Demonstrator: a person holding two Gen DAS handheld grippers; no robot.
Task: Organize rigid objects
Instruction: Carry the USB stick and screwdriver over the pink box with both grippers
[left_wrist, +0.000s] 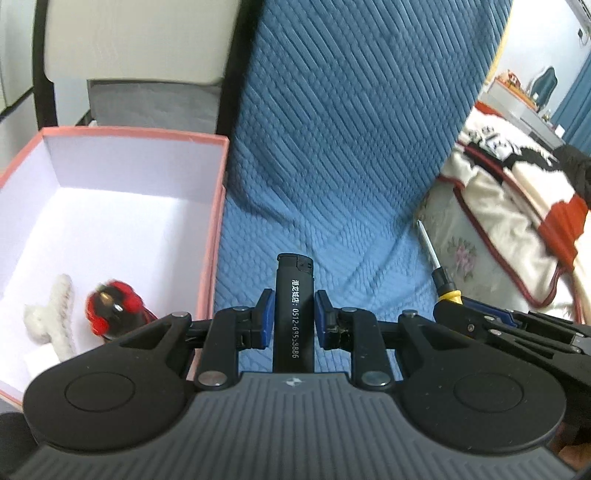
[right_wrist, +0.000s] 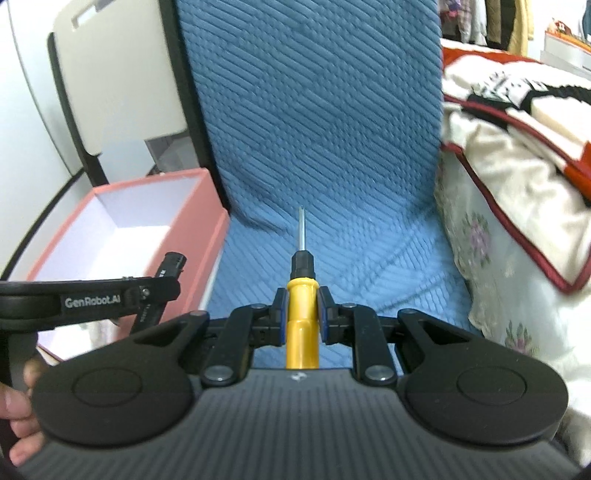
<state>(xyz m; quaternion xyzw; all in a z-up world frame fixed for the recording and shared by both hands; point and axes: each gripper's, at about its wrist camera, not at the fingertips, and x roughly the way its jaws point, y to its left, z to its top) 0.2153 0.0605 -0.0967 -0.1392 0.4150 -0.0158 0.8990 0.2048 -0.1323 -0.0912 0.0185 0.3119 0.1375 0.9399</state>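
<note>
My left gripper (left_wrist: 293, 302) is shut on a black lighter (left_wrist: 294, 314) with white print, held above the blue quilted seat just right of the pink box (left_wrist: 218, 206). My right gripper (right_wrist: 302, 304) is shut on a screwdriver (right_wrist: 302, 325) with a yellow handle, black collar and thin metal shaft pointing forward. The screwdriver also shows in the left wrist view (left_wrist: 439, 273), to the right of the lighter. The left gripper and the lighter (right_wrist: 171, 266) show at the left of the right wrist view, over the box's near corner.
The pink box (right_wrist: 207, 236) has a white inside and holds a white fluffy hair clip (left_wrist: 55, 314) and a red and black object (left_wrist: 110, 308). A blue quilted seat back (right_wrist: 314, 110) rises ahead. A floral cover and patterned blanket (right_wrist: 517, 166) lie on the right.
</note>
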